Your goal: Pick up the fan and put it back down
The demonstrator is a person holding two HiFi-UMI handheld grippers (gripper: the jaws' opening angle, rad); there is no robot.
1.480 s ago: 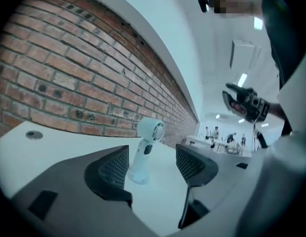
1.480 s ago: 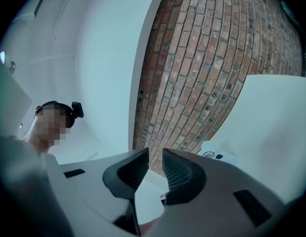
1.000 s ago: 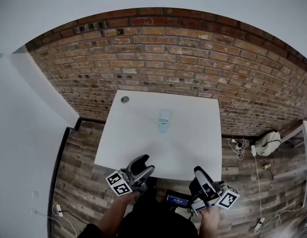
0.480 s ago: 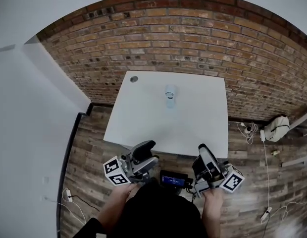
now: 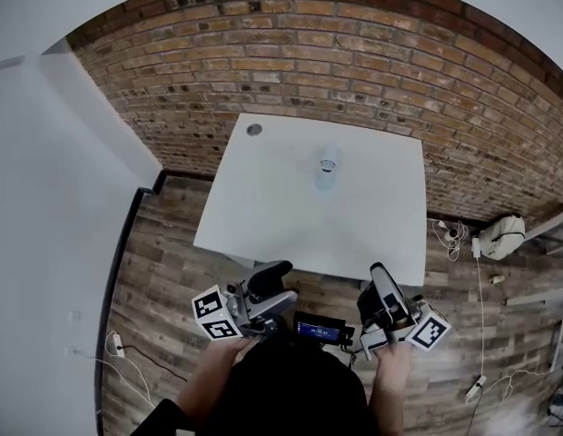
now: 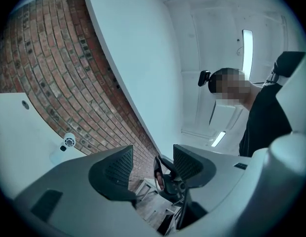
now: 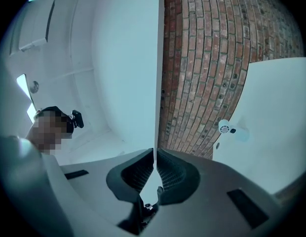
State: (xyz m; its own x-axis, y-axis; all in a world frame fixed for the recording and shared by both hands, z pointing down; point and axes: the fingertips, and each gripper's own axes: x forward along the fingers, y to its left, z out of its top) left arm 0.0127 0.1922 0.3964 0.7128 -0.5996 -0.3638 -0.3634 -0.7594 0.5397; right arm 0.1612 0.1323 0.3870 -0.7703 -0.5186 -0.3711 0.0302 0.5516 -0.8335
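From here I read the table [image 5: 291,221] as plain white, the fan [image 5: 328,166] a pale bluish white — barely a shade off it. The brick wall [image 5: 354,71] is red-brown with grey mortar lines; the plank floor [image 5: 163,262] is mottled grey-brown — streaked.

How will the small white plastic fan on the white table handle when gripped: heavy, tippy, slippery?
Probably light: the small white fan looks like thin plastic, tiny against the white table. Likely rigid. It seems to stand on a small footprint, so a high push could tip it. Its smooth shell may slip.
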